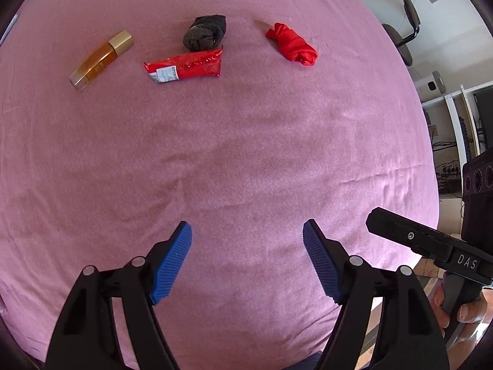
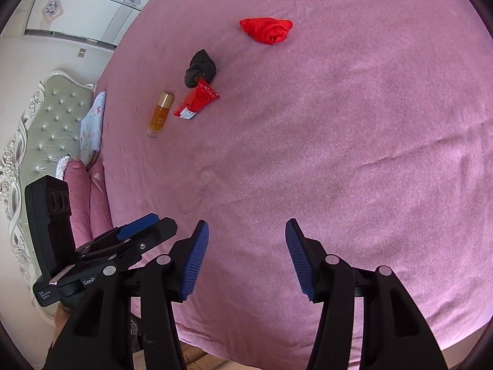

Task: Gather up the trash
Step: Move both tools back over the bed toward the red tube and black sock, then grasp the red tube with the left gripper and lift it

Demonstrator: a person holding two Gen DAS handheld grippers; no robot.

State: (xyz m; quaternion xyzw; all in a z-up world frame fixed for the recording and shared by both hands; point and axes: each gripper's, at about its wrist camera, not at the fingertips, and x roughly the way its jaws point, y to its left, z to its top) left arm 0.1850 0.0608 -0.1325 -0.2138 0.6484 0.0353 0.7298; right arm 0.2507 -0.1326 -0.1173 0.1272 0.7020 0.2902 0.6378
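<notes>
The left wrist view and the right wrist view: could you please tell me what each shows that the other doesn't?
Only the left wrist view shows an office chair and white shelving. Only the right wrist view shows a tufted headboard and pillows. Both show the pink bed cover, perfume bottle, red wrapper, dark sock, red cloth and open grippers.

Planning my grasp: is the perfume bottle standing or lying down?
Lying down: the perfume bottle rests on its side on the pink bedsheet, gold cap on.
</notes>
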